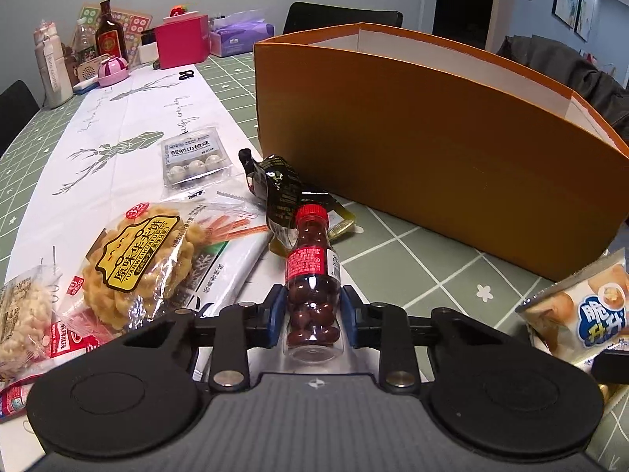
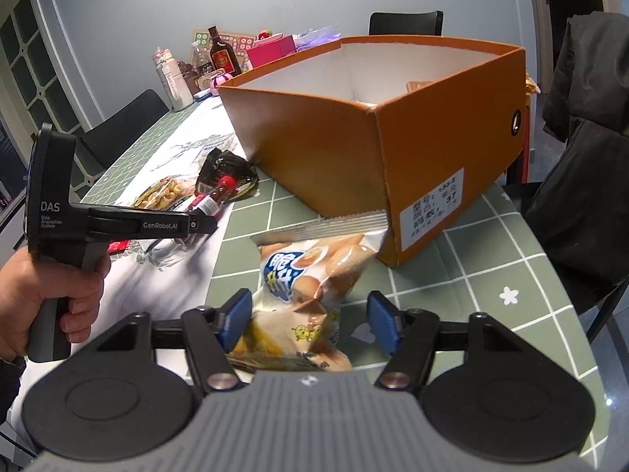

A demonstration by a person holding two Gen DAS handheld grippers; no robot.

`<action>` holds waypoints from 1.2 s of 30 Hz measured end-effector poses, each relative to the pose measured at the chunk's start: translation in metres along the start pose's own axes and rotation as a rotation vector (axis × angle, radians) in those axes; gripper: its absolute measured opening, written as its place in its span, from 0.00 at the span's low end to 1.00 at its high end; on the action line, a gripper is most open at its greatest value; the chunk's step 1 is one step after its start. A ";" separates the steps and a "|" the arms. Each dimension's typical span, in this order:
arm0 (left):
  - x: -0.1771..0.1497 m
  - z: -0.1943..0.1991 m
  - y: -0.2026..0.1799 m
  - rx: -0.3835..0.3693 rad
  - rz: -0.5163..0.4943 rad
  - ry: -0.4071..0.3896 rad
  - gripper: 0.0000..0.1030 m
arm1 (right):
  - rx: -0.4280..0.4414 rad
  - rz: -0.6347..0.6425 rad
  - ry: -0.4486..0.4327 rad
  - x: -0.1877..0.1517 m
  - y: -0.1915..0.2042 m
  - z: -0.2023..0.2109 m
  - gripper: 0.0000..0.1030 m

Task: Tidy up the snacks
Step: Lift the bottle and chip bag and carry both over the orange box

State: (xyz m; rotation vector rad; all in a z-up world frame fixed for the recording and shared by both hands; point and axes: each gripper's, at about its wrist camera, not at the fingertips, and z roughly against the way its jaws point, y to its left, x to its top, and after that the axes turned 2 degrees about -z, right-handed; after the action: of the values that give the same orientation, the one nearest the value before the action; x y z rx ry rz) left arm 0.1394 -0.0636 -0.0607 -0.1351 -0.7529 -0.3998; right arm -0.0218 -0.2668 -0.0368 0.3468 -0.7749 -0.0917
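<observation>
Between the left gripper's [image 1: 312, 316] jaws a small bottle [image 1: 312, 275] is clamped; the right gripper's [image 2: 310, 320] jaws stand wide around a snack bag [image 2: 310, 275], beside the orange box [image 2: 334, 149].

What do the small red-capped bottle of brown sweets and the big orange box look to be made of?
The small red-capped bottle looks like clear glossy plastic: the brown sweets show through its wall, and the cap is ribbed. The big orange box appears to be matte cardboard, orange outside and white inside, with a creased corner edge and a printed paper label.
</observation>
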 end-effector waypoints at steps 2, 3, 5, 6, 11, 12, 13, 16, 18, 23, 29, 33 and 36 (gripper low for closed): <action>-0.002 0.002 0.000 -0.008 0.009 0.000 0.33 | 0.006 0.011 0.001 0.000 0.003 0.000 0.47; -0.003 0.003 0.000 -0.015 0.017 0.000 0.33 | 0.009 0.018 0.001 0.000 0.005 -0.001 0.41; -0.006 0.006 0.001 -0.026 0.029 -0.005 0.33 | 0.015 0.022 0.002 0.000 0.007 -0.001 0.37; -0.007 0.008 0.002 -0.030 0.034 -0.009 0.33 | 0.015 0.026 0.003 0.002 0.007 -0.001 0.35; -0.009 0.020 0.002 -0.040 0.042 -0.033 0.33 | 0.020 0.043 -0.001 0.002 0.011 0.001 0.30; -0.009 0.023 0.001 -0.042 0.044 -0.039 0.33 | 0.021 0.045 -0.002 0.001 0.012 0.002 0.28; -0.008 0.026 0.001 -0.043 0.044 -0.045 0.33 | 0.022 0.048 -0.003 0.002 0.013 0.002 0.26; -0.007 0.033 0.001 -0.046 0.044 -0.063 0.33 | 0.023 0.057 -0.007 0.002 0.015 0.003 0.25; -0.007 0.037 0.002 -0.048 0.043 -0.073 0.33 | 0.025 0.062 -0.012 0.002 0.017 0.005 0.24; -0.008 0.046 0.003 -0.046 0.040 -0.093 0.33 | 0.025 0.071 -0.025 0.002 0.020 0.009 0.24; -0.013 0.050 0.004 -0.036 0.037 -0.104 0.33 | 0.028 0.085 -0.033 -0.001 0.025 0.015 0.24; -0.027 0.038 0.006 -0.017 0.051 -0.074 0.33 | 0.029 0.088 -0.035 -0.003 0.027 0.016 0.24; -0.037 0.033 0.007 -0.014 0.073 -0.053 0.34 | 0.029 0.088 -0.034 -0.004 0.026 0.017 0.24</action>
State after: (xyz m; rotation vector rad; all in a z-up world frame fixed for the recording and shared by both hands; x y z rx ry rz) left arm 0.0968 -0.0370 -0.0620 -0.1860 -0.7947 -0.3327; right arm -0.0374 -0.2458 -0.0193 0.3387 -0.8252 -0.0038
